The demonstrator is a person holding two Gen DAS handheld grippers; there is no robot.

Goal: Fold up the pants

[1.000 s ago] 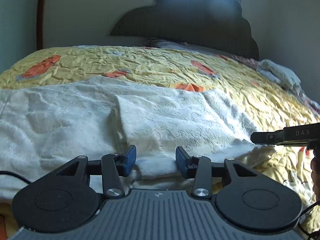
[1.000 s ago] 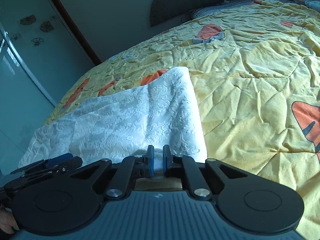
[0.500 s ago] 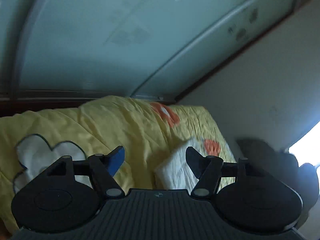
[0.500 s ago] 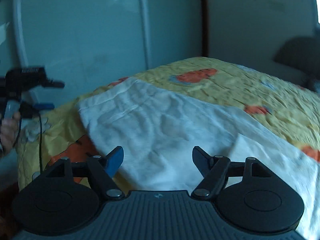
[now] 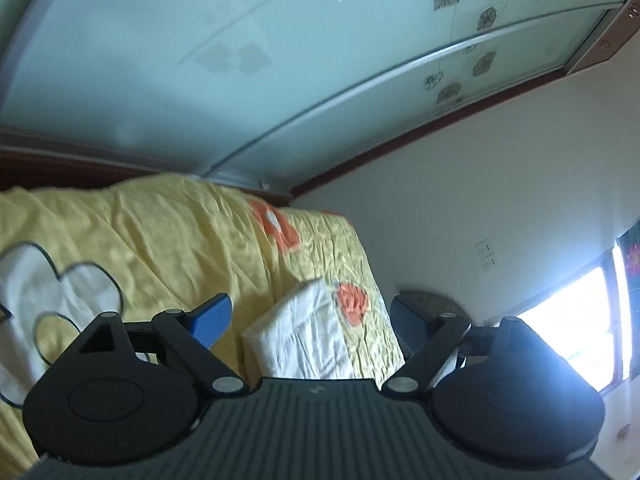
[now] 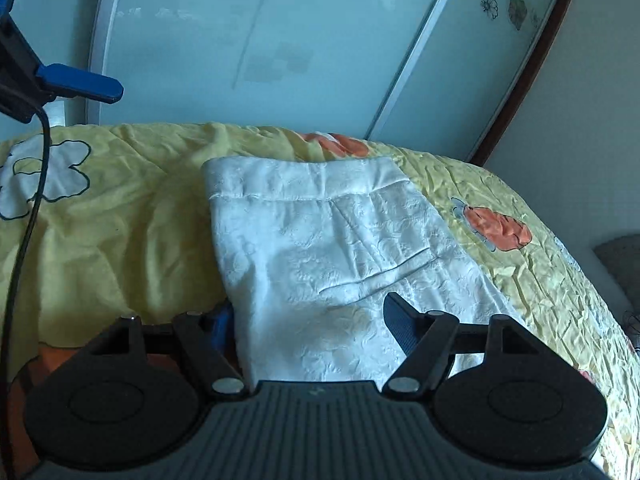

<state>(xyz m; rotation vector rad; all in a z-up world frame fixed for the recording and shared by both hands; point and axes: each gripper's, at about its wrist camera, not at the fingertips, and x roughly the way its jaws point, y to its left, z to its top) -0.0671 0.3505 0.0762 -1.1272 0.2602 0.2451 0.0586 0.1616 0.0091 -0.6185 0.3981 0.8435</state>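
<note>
The white textured pants (image 6: 332,264) lie on the yellow bedspread (image 6: 120,216), waistband at the far end near the bed's edge. My right gripper (image 6: 306,326) is open and empty, low over the near part of the pants, one finger on each side. My left gripper (image 5: 310,320) is open and empty, held up off the bed and tilted; the pants (image 5: 304,336) show small between its fingers. The left gripper also shows at the top left of the right wrist view (image 6: 80,80), raised above the bed.
Frosted sliding wardrobe doors (image 6: 280,52) stand just beyond the bed's far edge. A white wall with a socket (image 5: 486,254) and a bright window (image 5: 568,320) lie to the right. A black cable (image 6: 28,224) hangs from the left gripper over the bedspread.
My right gripper was shut on the pants' edge a second ago and is open now. Both grippers have swung towards the wardrobe side; the left one has lifted off the pants.
</note>
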